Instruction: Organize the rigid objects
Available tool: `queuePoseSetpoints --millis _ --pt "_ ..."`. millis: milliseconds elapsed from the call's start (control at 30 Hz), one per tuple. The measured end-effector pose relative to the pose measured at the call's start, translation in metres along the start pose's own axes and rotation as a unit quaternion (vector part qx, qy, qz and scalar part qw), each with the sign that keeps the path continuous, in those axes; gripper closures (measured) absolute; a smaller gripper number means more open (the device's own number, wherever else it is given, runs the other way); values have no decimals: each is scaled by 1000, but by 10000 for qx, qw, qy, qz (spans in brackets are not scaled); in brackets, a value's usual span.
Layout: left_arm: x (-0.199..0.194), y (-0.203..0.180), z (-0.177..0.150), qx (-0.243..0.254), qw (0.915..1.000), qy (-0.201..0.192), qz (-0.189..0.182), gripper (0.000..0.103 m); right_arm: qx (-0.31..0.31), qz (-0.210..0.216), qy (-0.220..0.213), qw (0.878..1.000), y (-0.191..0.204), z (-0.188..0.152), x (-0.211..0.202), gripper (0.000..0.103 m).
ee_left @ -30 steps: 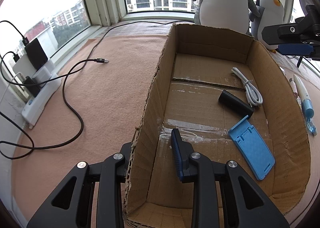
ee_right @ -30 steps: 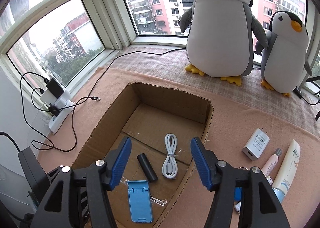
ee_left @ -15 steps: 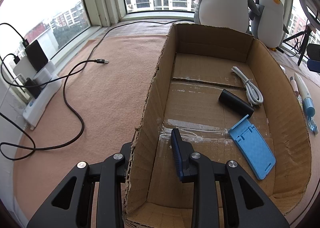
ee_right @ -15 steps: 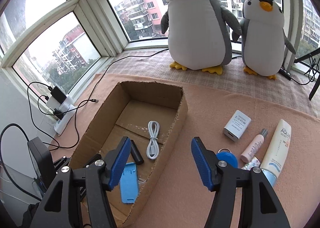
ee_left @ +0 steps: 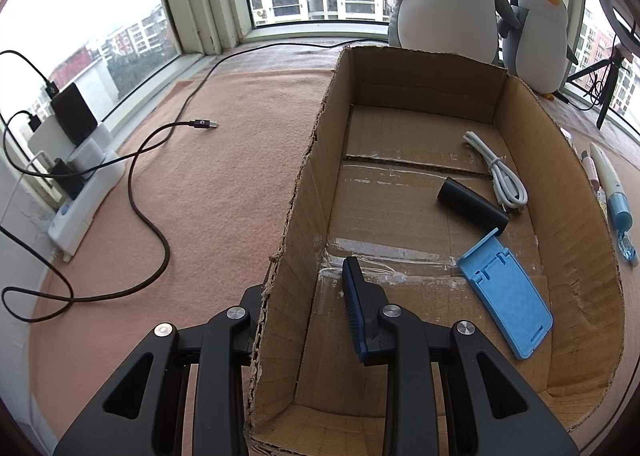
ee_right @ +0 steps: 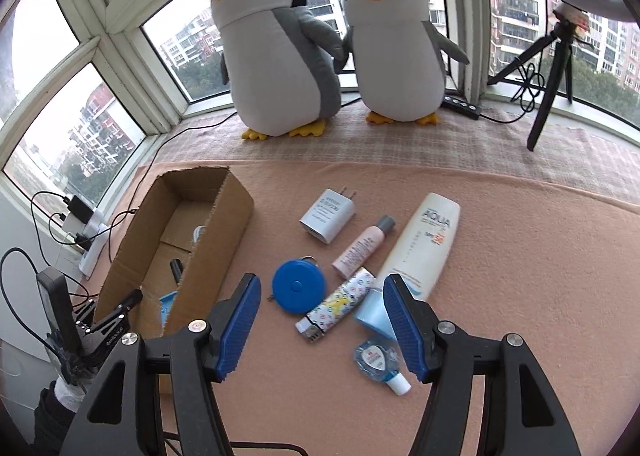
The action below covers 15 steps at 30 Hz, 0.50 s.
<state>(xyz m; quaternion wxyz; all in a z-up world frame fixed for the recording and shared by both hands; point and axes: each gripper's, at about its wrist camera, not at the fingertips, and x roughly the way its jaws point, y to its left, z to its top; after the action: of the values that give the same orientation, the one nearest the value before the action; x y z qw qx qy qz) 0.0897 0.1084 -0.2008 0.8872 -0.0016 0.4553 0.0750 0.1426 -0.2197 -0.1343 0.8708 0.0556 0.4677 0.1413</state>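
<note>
Inside cardboard box (ee_left: 516,112): cable (ee_left: 496,170), phone stand (ee_left: 506,292)

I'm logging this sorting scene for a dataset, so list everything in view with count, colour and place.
cardboard box: 1, brown, on the mat
phone stand: 1, blue, in box
black cylinder: 1, in box
coiled cable: 1, white, in box
charger: 1, white, mat right of box
tape measure: 1, blue, mat
small bottle: 1, pink, mat
sunscreen tube: 1, white, mat
lighter: 1, patterned, mat
correction tape: 1, clear blue, mat
plush penguins: 2, grey-white, window ledge
tripod: 1, black, ledge
power strip: 1, white, mat's left edge
left gripper: shut on box wall
right gripper: open, above the lighter
</note>
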Motion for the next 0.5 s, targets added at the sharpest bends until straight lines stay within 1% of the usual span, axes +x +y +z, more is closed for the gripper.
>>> queuePoseSetpoints --millis 133,267,400,500 --pt "0 0 0 4 10000 1 5 76 266 -252 155 9992 -23 -6 8 43" --pt "0 0 0 4 10000 1 6 76 516 -443 311 9972 -37 -9 19 43" --pt "0 0 0 2 10000 1 6 76 587 -657 503 9948 -39 -7 35 43" --pt "0 0 0 6 10000 -1 6 76 520 -748 636 9938 -35 -6 47 43"
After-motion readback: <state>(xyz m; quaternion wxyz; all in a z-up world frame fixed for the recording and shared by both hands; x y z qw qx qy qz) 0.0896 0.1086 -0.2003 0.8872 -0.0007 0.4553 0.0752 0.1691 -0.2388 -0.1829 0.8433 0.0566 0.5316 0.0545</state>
